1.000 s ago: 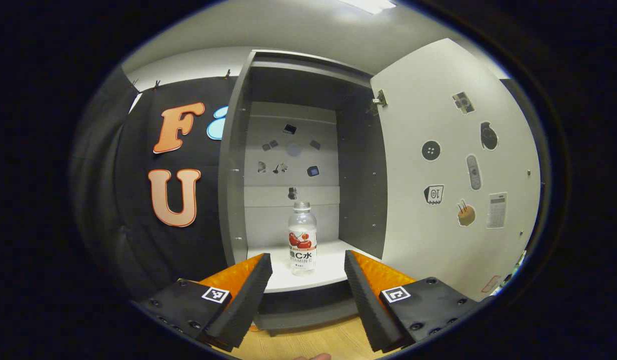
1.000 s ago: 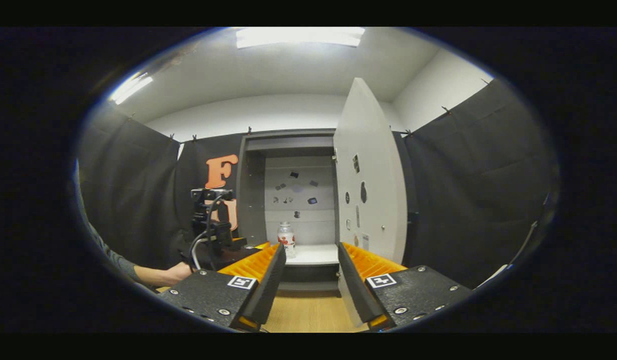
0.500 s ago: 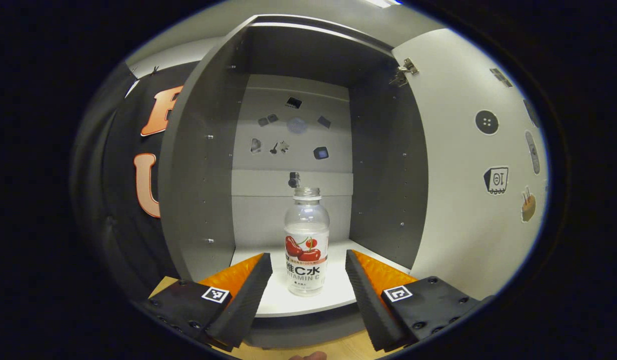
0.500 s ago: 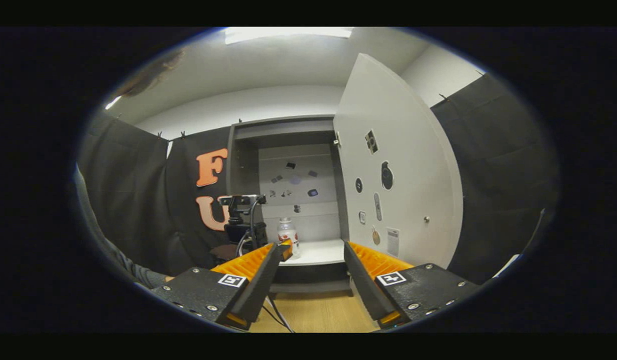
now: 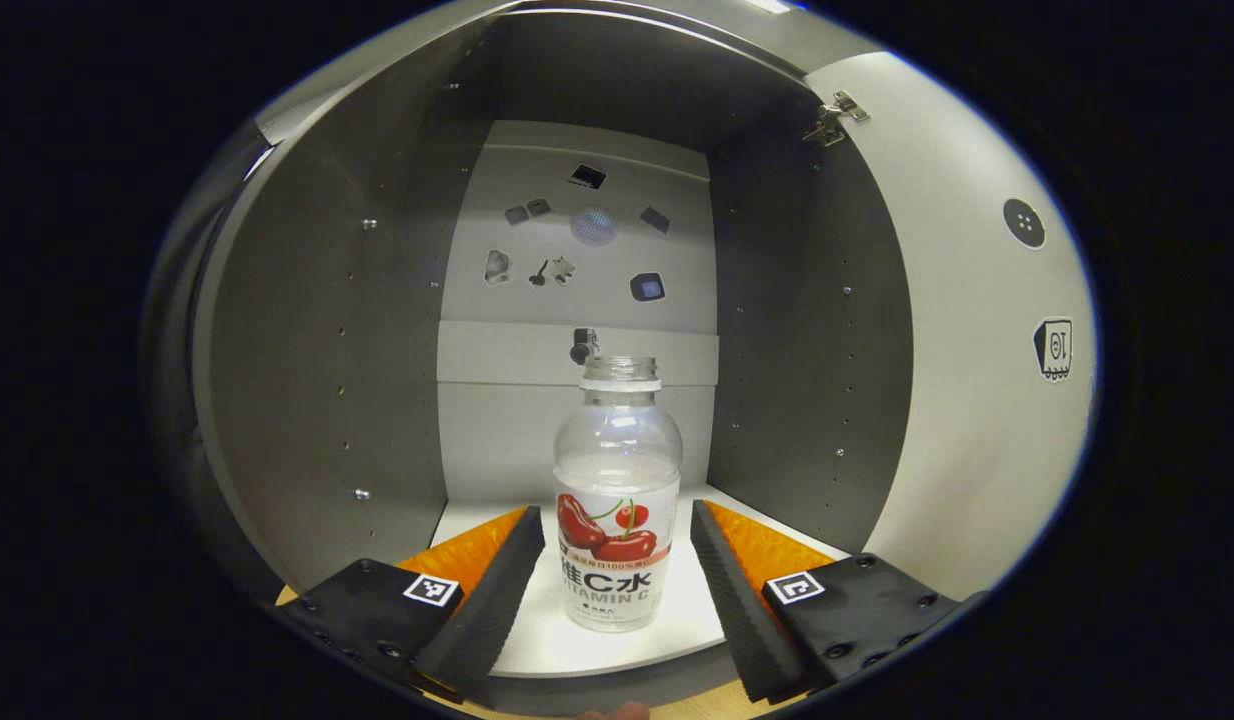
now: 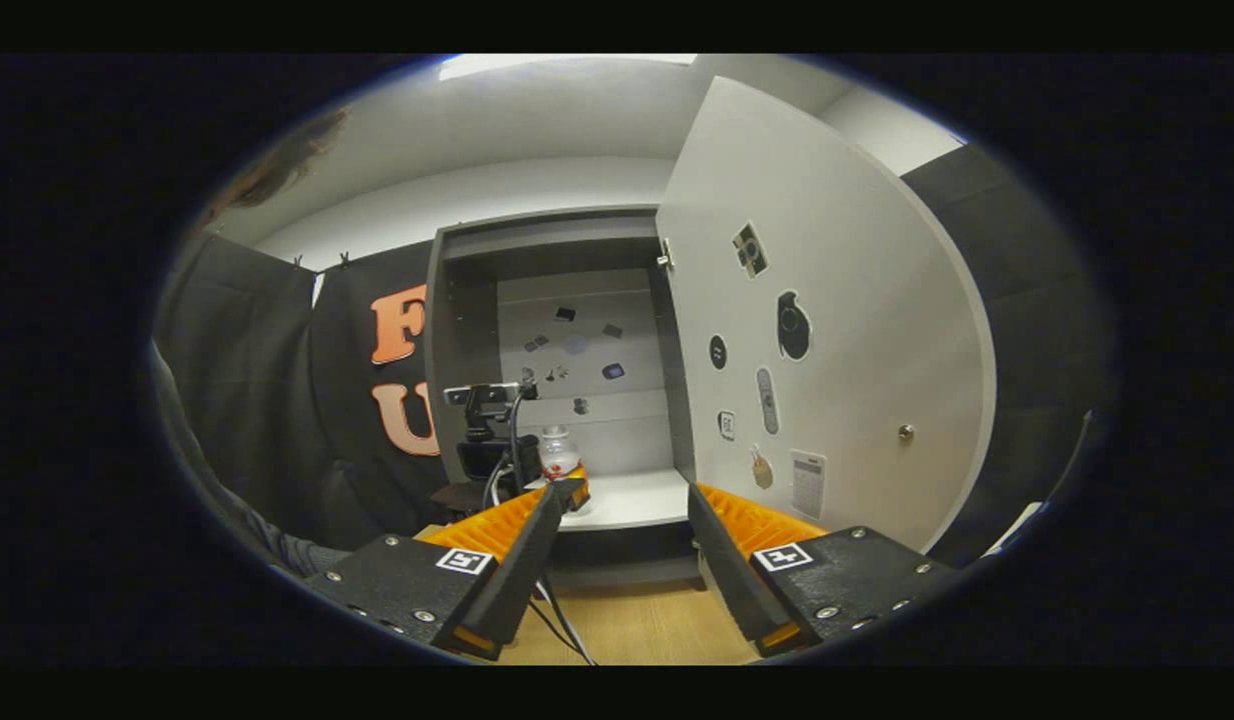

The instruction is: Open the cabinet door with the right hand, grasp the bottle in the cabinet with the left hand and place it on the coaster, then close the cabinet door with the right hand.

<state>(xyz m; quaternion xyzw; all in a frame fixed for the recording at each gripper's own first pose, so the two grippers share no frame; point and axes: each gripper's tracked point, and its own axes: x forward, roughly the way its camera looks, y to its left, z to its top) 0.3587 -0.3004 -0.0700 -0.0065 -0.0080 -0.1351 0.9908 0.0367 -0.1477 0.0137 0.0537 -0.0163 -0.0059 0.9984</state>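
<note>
A clear bottle with a red cherry label stands upright on the white cabinet shelf. My left gripper is open, one finger on each side of the bottle's lower half, with a gap on both sides. In the right gripper view the bottle peeks out behind the left gripper at the cabinet mouth. My right gripper is open with nothing between its fingers, back from the cabinet over the wooden floor. The cabinet door stands swung open to the right.
The grey cabinet walls close in on both sides of my left gripper. Stickers dot the back panel and the inside of the door. A sleeve shows at the left of the right gripper view. Cables trail over the wooden floor.
My left gripper has moved forward into the cabinet until its fingers flank the bottle. The right gripper view has swung so that the open door looks broader.
</note>
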